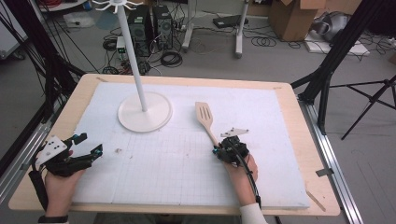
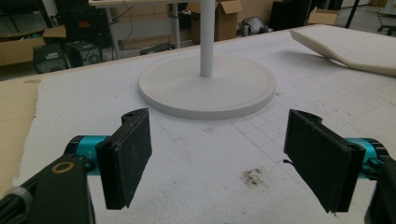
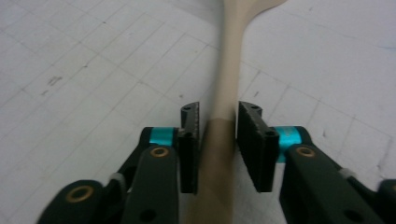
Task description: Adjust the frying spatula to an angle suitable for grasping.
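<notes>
Right claw [image 3: 218, 140] around spatula [image 3: 224, 116] handle

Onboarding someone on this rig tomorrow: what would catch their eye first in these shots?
Probably the tall white stand with its round base, left of centre on the white gridded mat. Next, the slotted wooden spatula to its right, its handle between the right gripper jaws. The left gripper is open near the mat's left edge.

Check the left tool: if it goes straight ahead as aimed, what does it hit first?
Most likely the white stand's round base: it sits dead ahead between the open left tool's jaws, with bare white mat before it. Depth is unclear.
</notes>
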